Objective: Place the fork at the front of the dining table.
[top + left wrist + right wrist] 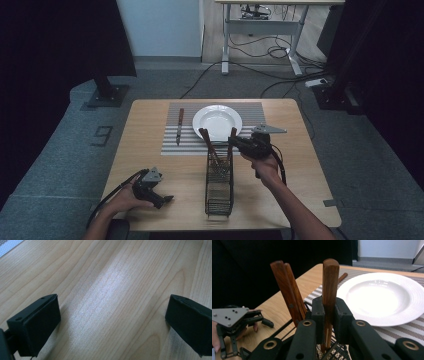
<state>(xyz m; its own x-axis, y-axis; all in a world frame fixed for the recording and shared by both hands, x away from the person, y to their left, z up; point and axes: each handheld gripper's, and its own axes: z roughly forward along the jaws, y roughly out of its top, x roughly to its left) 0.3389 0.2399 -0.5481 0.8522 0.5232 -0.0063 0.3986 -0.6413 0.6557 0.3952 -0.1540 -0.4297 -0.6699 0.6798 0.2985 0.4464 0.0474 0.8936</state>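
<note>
A black wire basket stands on the wooden table with wooden-handled utensils sticking up from it. My right gripper is shut on one upright wooden handle above the basket; two more handles lean to its left. My left gripper rests low on the table at the front left, open, with bare wood between its jaws. A white plate sits on a striped placemat, and a wooden-handled knife lies to the left of the plate.
The plate lies just beyond the basket. The left hand and gripper appear far left in the right gripper view. A desk frame and cables lie on the floor behind the table.
</note>
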